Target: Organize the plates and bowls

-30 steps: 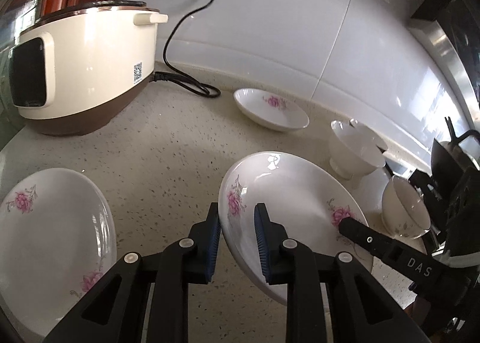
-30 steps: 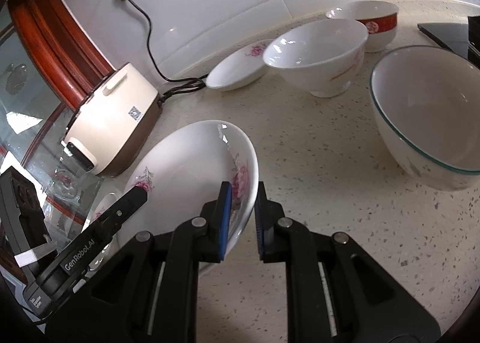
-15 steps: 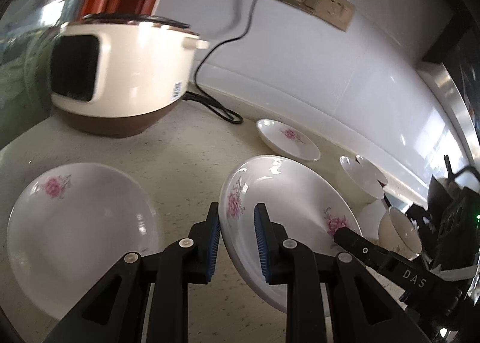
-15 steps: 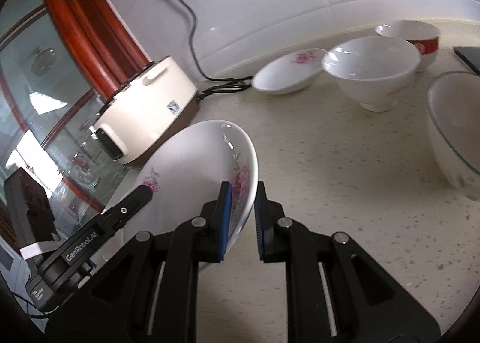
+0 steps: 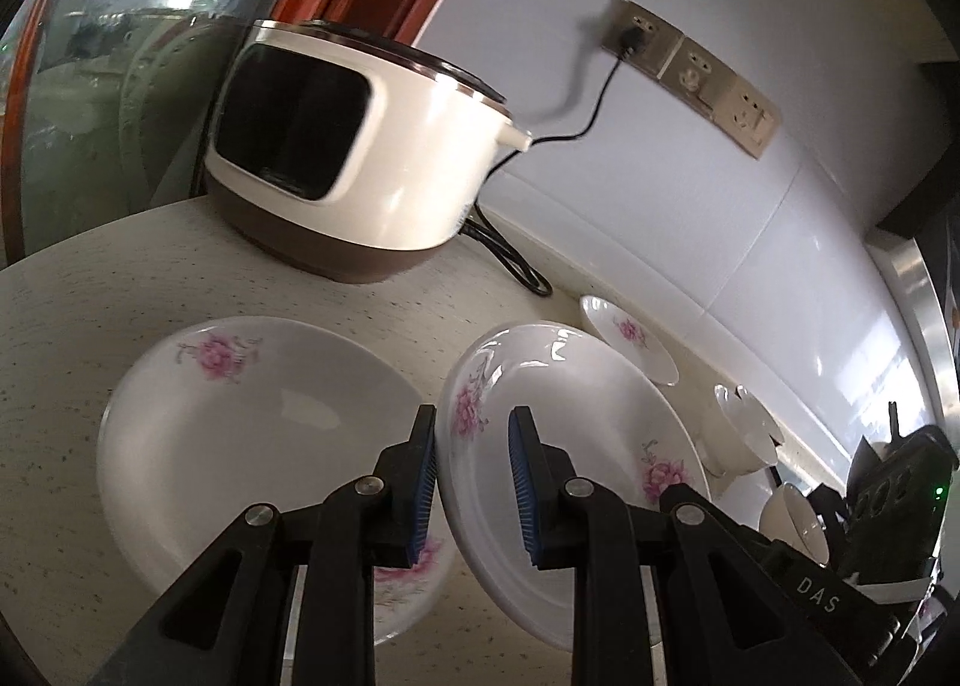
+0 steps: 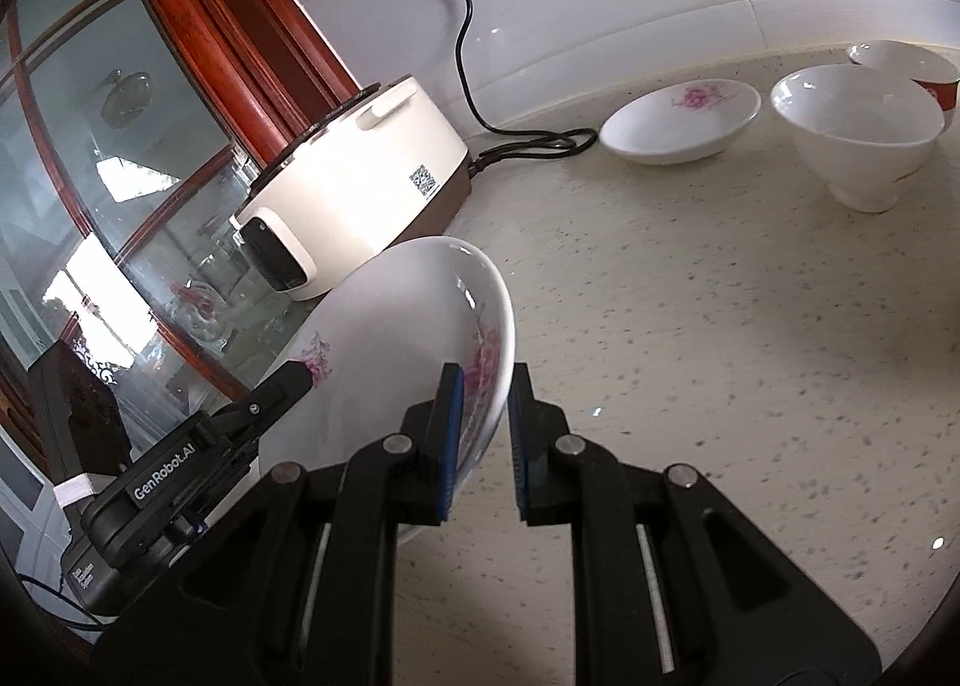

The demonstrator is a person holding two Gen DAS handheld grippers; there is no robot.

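Home kitchen. Speckled stone countertop (image 6: 750, 326) carries a cream rice cooker (image 5: 372, 158) plugged into a wall socket strip (image 5: 690, 68) above and right of it on white tile. Floral plates (image 5: 252, 422) and bowls (image 6: 858, 128) sit around the cooker, with a wood-framed glass door (image 6: 150, 146) behind it.

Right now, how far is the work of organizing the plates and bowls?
Nothing is stacked yet. In hand: both hand-held grippers, left and right, grip one flowered plate beside another flat plate. Left: the small plate and white bowls stand apart.
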